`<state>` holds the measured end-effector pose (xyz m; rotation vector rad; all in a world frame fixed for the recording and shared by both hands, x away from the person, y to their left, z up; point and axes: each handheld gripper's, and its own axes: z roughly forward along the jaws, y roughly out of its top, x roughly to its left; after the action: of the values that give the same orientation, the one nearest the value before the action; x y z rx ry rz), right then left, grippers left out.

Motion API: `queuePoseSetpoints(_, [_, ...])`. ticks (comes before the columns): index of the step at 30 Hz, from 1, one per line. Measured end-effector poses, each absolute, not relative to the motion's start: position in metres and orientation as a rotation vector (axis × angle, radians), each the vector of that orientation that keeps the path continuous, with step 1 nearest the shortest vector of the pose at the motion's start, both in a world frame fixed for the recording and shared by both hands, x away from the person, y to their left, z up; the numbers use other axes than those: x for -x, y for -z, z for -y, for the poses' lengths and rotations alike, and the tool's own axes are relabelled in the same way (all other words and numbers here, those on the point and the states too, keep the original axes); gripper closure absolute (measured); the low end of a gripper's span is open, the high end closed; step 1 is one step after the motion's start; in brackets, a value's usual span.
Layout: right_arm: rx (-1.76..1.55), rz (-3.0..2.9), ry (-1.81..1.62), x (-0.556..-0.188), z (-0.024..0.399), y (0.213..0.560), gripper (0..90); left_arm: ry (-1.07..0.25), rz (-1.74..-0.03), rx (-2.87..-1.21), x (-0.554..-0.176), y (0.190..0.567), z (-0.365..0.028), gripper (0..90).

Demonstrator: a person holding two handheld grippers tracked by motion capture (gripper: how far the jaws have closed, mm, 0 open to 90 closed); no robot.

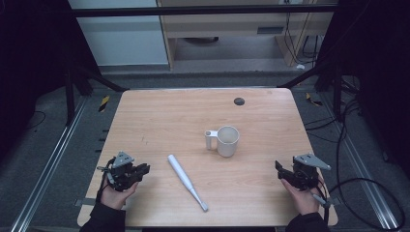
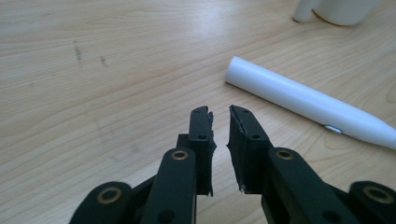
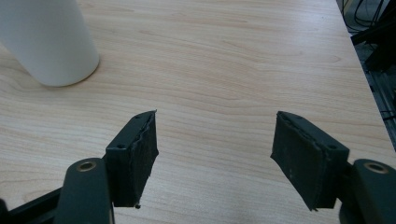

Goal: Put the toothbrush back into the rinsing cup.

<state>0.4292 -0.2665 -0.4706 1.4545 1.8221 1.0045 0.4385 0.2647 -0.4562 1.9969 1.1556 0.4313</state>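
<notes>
A smooth white tapered toothbrush handle (image 1: 187, 181) lies on woodgrain between the nearly-closed left gripper (image 2: 220, 112) and wide-apart right gripper (image 3: 215, 122).

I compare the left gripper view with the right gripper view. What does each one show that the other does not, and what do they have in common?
Left gripper view, not the right one: a white stick lying on the wood, and the left tool, its jaws a narrow gap apart with nothing between them.
Right gripper view, not the left one: the right tool, its jaws wide open and empty, and the table edge with dark floor and cables beyond it.
Both: the white mug and the wooden table.
</notes>
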Motion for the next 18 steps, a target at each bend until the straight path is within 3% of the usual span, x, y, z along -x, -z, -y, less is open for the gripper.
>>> queuePoseSetpoints(11, [-1.445,-1.845,-1.012,-0.429,0.262,0.472,31.7,-0.357,-1.065,-2.067,-0.429,0.457,-0.239,88.7])
queuePoseSetpoints(18, [-1.44,-1.859,-1.012,-0.429,0.258,0.473,31.8,-0.308,-1.008,-2.111,-0.424,0.458,-0.224,89.5])
